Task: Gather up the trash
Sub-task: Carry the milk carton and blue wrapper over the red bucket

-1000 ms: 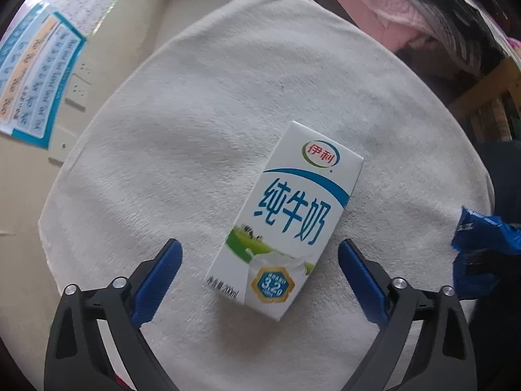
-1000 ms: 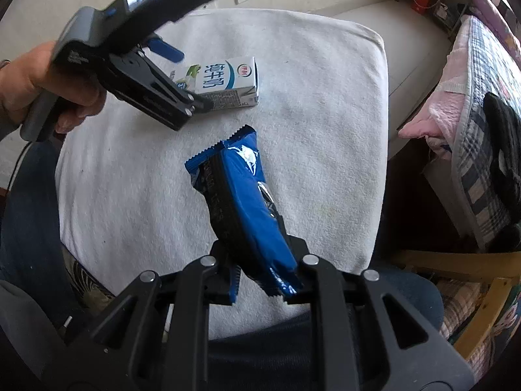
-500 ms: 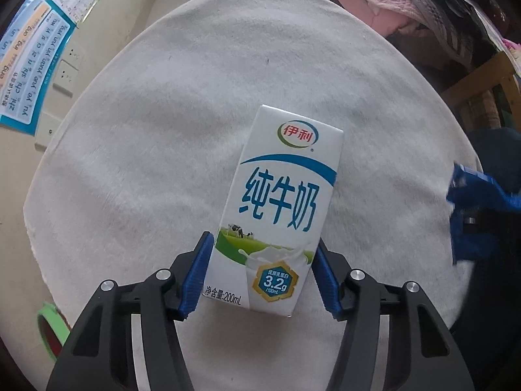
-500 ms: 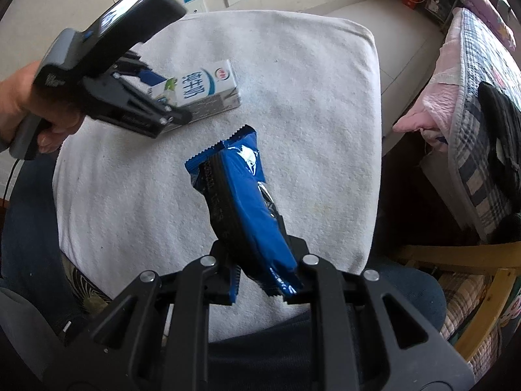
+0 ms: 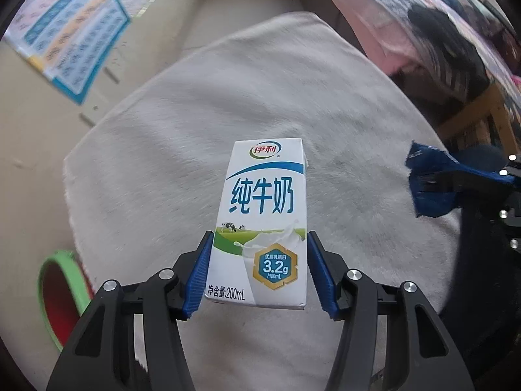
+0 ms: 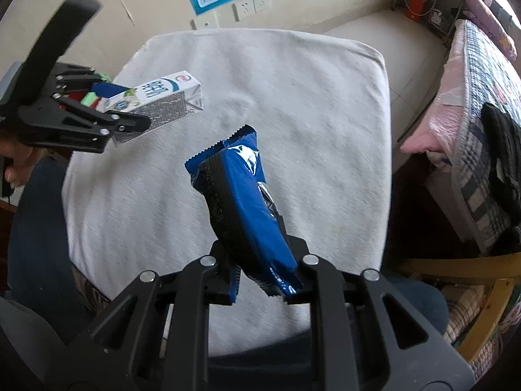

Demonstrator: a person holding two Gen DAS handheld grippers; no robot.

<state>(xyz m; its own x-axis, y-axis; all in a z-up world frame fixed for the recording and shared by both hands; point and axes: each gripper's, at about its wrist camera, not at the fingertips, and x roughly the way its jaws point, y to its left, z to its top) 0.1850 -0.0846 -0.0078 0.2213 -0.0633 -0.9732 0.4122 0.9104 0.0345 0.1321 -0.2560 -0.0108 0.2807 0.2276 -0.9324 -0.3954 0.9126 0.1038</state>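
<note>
A white and blue milk carton hangs tilted above the white cloth, held by its lower end. My left gripper is shut on it, with a blue pad on each side. The right wrist view has the same carton at the upper left in the left gripper, with a hand behind it. My right gripper is shut on the bottom of a blue snack wrapper, which stands up out of the jaws. The wrapper also shows at the right edge of the left wrist view.
A white cloth covers the table. A green-rimmed bin with a red inside sits low at the left, beside the table. A bed with a plaid cover and a wooden chair frame stand at the right. Posters and sockets are on the far wall.
My left gripper closed on the milk carton, lifted it off the cloth and carried it left toward the bin. The right gripper stayed still with the wrapper.
</note>
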